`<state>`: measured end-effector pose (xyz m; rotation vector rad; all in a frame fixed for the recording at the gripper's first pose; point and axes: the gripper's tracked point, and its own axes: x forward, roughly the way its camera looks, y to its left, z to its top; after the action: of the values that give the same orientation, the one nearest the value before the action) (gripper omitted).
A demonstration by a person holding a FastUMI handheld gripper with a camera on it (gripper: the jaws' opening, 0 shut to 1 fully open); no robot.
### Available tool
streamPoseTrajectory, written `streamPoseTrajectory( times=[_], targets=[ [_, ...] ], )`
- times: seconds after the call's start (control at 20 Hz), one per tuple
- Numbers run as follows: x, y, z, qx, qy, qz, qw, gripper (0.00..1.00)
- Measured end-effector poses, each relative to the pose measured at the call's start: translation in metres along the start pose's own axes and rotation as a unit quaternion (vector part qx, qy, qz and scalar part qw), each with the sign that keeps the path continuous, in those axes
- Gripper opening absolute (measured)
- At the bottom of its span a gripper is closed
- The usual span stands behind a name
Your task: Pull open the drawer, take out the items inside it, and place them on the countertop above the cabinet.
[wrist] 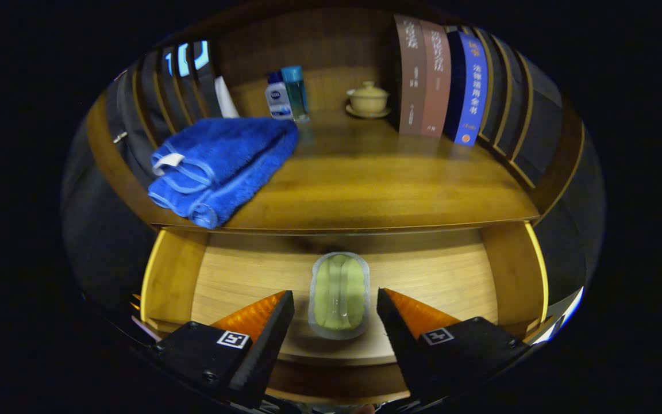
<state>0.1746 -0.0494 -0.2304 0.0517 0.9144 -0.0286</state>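
The wooden drawer (457,276) stands pulled open below the countertop (377,184). On its floor lies a pale green oblong item in a clear wrapper (339,294), lengthwise between my fingers and apart from both. My gripper (335,300) hovers above the drawer, open, one fingertip (285,305) to the left of the item and the other to its right. A folded blue towel (222,167) rests on the left part of the countertop, its corner hanging slightly over the front edge.
At the back of the countertop stand two small bottles (286,95), a lidded ceramic cup on a saucer (368,99), and upright books (440,80) on the right. A dark slatted panel (176,92) lines the left side. The drawer's side walls (167,276) flank the item.
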Motion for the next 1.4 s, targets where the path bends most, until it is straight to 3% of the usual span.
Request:
streamPoseTrajectory(
  times=[0.15,0.5,0.8,1.4],
  targets=[
    [0.031,-0.007,-0.01,-0.004,0.036,-0.021,0.999,0.86],
    [0.043,-0.008,-0.019,-0.005,0.05,-0.034,0.998,0.23],
    [0.031,-0.013,-0.021,0.022,0.055,-0.034,0.998,0.23],
    [-0.066,-0.001,0.013,0.033,0.025,-0.002,0.999,0.23]
  ],
)
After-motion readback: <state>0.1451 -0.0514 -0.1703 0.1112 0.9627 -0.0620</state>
